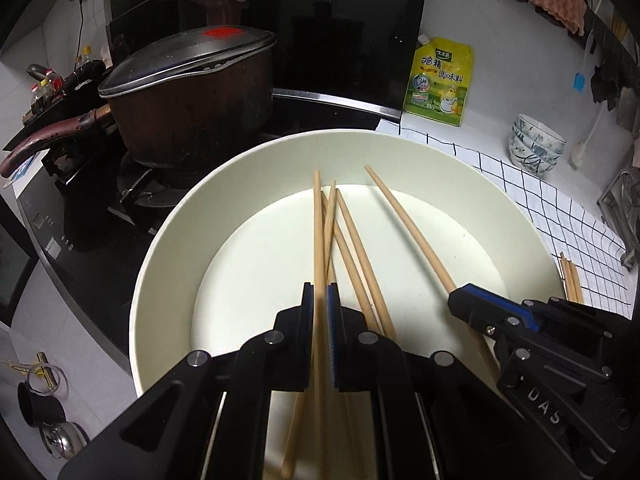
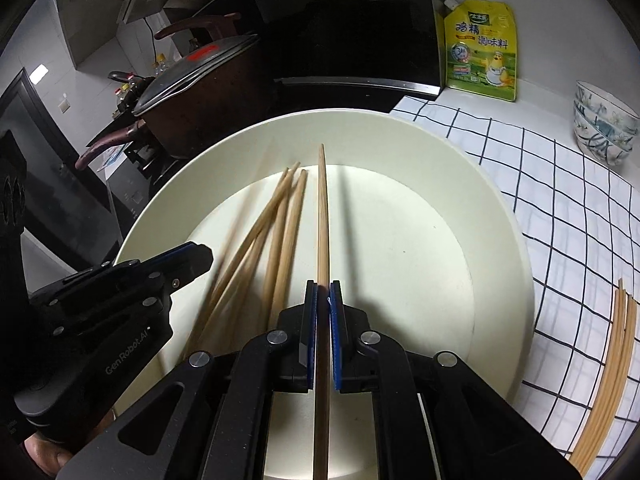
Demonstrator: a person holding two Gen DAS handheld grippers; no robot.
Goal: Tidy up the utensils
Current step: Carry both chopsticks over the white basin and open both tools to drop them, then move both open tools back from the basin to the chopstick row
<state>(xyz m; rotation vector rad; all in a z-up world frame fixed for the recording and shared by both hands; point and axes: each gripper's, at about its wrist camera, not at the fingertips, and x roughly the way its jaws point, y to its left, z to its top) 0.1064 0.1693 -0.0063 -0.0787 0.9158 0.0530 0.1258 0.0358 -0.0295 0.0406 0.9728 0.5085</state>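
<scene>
While poised over the basin [image 1: 168, 248], each claw clenched on one chopstick: left [image 1: 320, 296], right [image 2: 323, 292].

— Left wrist view: mounted behind the left gripper [image 1: 320, 292], looking steeply down and close into the white basin [image 1: 168, 240]; stove and pot [image 1: 192, 120] beyond, upper left.

— Right wrist view: same tilt, close over the same basin [image 2: 516, 264] (seen from slightly further right). Shared: basin, pot [image 2: 200, 112], yellow pouch [image 2: 480, 52], checked cloth [image 2: 540, 184].
</scene>
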